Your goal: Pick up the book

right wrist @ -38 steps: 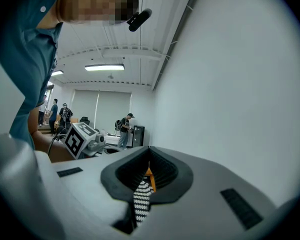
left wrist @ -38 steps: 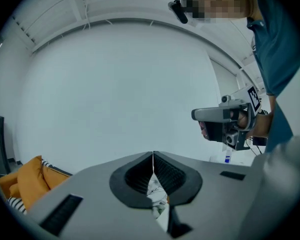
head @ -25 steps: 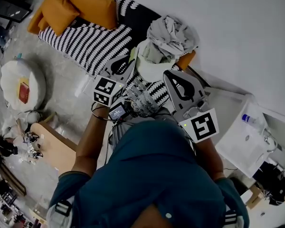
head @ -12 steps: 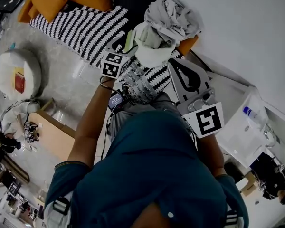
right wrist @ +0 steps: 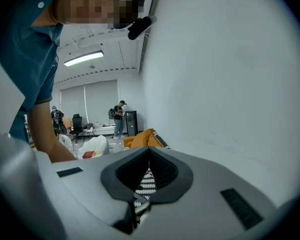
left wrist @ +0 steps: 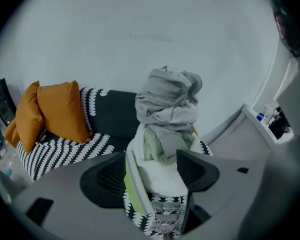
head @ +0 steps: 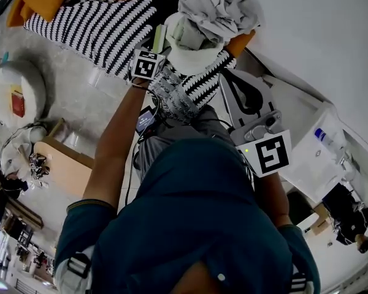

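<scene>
**Left gripper** (left wrist: 151, 155): the fingers (left wrist: 102, 181) are spread wide and grip nothing. A green book (left wrist: 132, 194) stands on edge between them. Its cover lies along the inner face of the finger at the view's left, well apart from the other finger (whether cover and finger touch cannot be told). The book's lower edge sits on the black-and-white patterned sofa (left wrist: 65, 151), which also shows under the fingers.

Just past the fingertips, and partly between them, lies a white fleecy bundle (left wrist: 160, 179), close against the book's far side. A pale green garment (left wrist: 152, 146) sits on top of it. Above that rises a pile of grey clothes (left wrist: 167, 101), straight ahead of the fingers.

Farther off, to the left of the fingers, two orange cushions (left wrist: 60, 111) lean against the sofa back. A plain white wall (left wrist: 140, 34) closes the view.

**Right gripper** (right wrist: 149, 149): the fingers (right wrist: 165, 171) are pressed together at the tips with nothing between them. The small triangular gap below the tips shows only striped sofa fabric. This gripper is held back beside the person's body, well apart from the book. Beyond its fingertips lies an orange cushion, and farther left a white pouf (right wrist: 95, 145) carries a small red item (right wrist: 88, 154).
</scene>
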Tool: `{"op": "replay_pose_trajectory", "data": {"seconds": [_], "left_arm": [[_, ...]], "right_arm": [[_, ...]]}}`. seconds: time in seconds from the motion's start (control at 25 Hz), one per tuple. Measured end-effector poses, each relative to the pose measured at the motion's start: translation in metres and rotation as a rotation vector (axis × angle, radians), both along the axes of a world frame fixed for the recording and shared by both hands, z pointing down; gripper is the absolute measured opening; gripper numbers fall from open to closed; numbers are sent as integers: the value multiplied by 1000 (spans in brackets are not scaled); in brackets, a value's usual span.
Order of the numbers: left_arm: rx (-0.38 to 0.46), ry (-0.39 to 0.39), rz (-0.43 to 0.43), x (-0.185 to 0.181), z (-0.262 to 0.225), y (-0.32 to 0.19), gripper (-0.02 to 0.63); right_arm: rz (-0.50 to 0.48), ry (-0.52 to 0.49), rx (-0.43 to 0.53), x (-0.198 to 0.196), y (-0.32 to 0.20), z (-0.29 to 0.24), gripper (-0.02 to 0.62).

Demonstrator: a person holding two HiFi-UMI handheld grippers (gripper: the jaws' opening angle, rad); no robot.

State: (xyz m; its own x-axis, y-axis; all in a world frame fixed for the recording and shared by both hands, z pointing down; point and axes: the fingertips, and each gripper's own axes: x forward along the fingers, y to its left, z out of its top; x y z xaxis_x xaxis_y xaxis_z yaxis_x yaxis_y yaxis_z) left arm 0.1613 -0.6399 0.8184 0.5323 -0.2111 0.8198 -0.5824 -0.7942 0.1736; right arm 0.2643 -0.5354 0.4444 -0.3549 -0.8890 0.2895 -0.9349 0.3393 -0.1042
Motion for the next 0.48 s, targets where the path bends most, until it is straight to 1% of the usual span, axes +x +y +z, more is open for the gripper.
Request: {"op": "replay_pose_trajectory", "data": {"seconds": [0.08,0.24,0.36,0.48], "left_arm": [[-23,-33,1,0,21,-1,302],[-41,-111,25,1,60,-4,304],[-80,-161,20,0,89,-4,307],[-94,-205,14,-2,115,-9,307]], "right_arm": [[13,1,-18,6,-2,7,12],[39,3,-49,18,-2,20,12],[61,4,-74,27,-1,32,12],[79,5,-106,35,0,45,14]]}}
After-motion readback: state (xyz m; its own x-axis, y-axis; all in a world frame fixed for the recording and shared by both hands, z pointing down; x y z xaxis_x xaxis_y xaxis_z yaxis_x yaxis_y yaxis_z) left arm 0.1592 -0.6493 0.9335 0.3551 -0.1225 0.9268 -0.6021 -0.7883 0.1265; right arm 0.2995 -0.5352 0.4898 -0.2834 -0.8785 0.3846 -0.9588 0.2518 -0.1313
